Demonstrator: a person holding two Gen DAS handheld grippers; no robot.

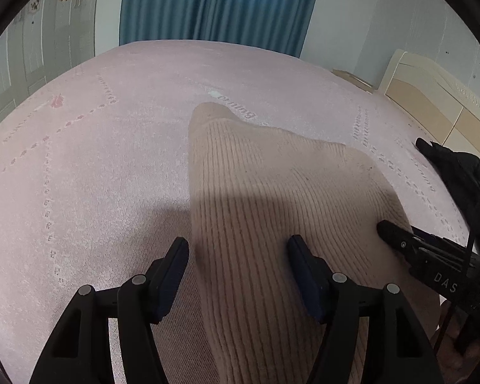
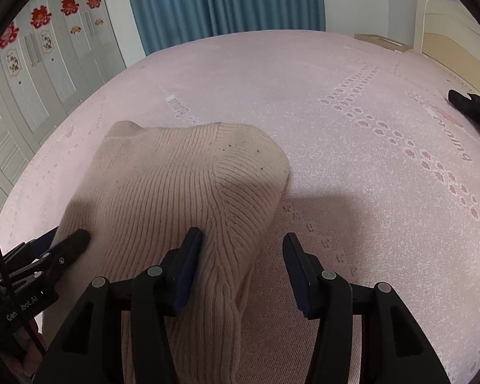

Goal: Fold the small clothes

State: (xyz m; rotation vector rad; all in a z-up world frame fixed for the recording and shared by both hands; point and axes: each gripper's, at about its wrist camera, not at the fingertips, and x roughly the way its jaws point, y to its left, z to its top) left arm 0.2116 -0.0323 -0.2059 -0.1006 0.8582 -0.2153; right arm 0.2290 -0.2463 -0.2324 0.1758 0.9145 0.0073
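Beige knit sweater (image 1: 272, 192) lies on pink bed (image 1: 96, 160); black garment (image 2: 476, 108) at its edge. Left claw (image 1: 238, 249) and right claw (image 2: 241, 240) both agape, gripping nothing. Bedcover reads "orning"; right claw marked "DAS".

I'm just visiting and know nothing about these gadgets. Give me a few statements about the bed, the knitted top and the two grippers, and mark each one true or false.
1. The beige ribbed sweater lies on a pink bedspread. True.
2. The curtain behind the bed is red. False: it is blue.
3. The left gripper has its jaws apart, with the sweater's left edge between them. True.
4. The right gripper is clamped shut on the sweater. False: its jaws stand apart, at the sweater's right edge.
5. A dark garment lies at the bed's right side. True.
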